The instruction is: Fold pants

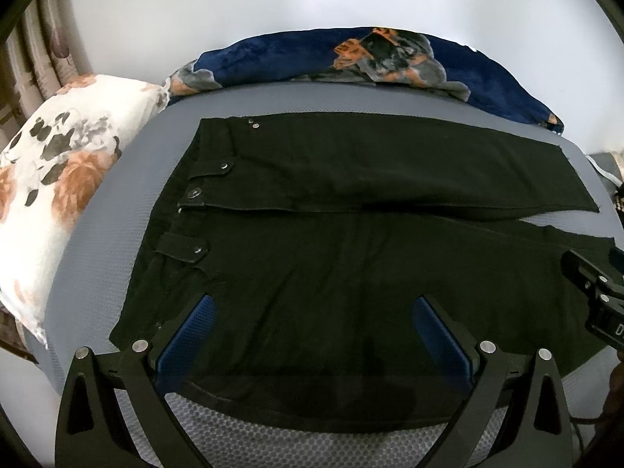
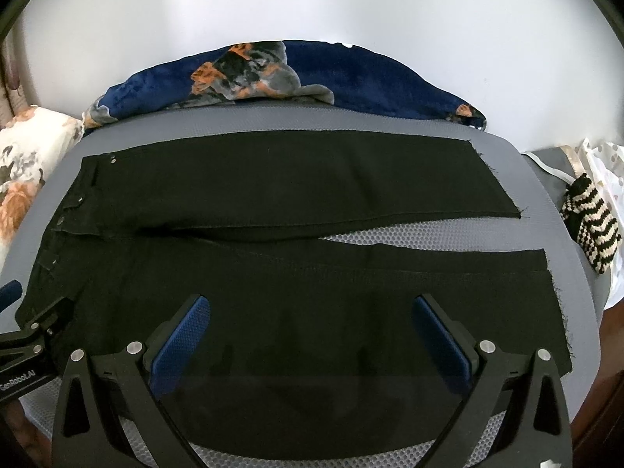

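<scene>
Beyond both released tongs, left gripper (image 1: 312, 327) and right gripper (image 2: 310, 325), black pants (image 1: 351, 241) lie flat; near hem hidden beneath fingers.

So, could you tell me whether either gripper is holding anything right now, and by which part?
Nothing is held. The left gripper and right gripper are both open above the near leg of the black pants.

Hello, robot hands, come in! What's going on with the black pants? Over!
Left gripper open, right gripper open, both over near leg. Black pants flat, unfolded on grey mat. Nothing in the way.
</scene>
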`<state>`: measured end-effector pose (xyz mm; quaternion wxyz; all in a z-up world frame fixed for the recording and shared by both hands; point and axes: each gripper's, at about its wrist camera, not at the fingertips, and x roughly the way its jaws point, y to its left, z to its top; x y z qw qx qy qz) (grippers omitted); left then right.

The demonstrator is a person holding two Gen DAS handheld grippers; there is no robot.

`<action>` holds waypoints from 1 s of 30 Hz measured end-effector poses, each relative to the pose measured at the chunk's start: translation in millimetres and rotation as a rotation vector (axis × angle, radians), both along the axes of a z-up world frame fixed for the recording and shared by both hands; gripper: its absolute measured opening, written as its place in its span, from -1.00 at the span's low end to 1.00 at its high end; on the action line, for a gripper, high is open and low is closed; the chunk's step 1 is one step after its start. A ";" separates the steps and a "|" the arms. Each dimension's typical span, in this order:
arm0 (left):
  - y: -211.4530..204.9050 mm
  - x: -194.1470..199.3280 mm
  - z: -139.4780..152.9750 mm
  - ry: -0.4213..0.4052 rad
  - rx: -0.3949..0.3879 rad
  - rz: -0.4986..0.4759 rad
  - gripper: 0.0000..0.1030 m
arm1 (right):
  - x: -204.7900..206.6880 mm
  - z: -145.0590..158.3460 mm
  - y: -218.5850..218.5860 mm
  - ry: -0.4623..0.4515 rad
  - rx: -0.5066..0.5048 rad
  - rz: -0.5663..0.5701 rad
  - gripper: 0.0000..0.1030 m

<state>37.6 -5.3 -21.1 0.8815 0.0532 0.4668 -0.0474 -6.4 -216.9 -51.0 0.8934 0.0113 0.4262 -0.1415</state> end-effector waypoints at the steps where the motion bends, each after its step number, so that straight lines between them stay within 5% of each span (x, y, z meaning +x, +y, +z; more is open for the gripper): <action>1: -0.2 -0.3 0.3 -0.001 0.001 0.000 0.96 | -0.1 0.2 0.0 0.000 0.001 0.001 0.99; 30: -6.8 1.4 1.8 -0.010 0.021 -0.012 0.96 | 1.4 -0.4 -0.1 -0.002 0.013 0.011 0.99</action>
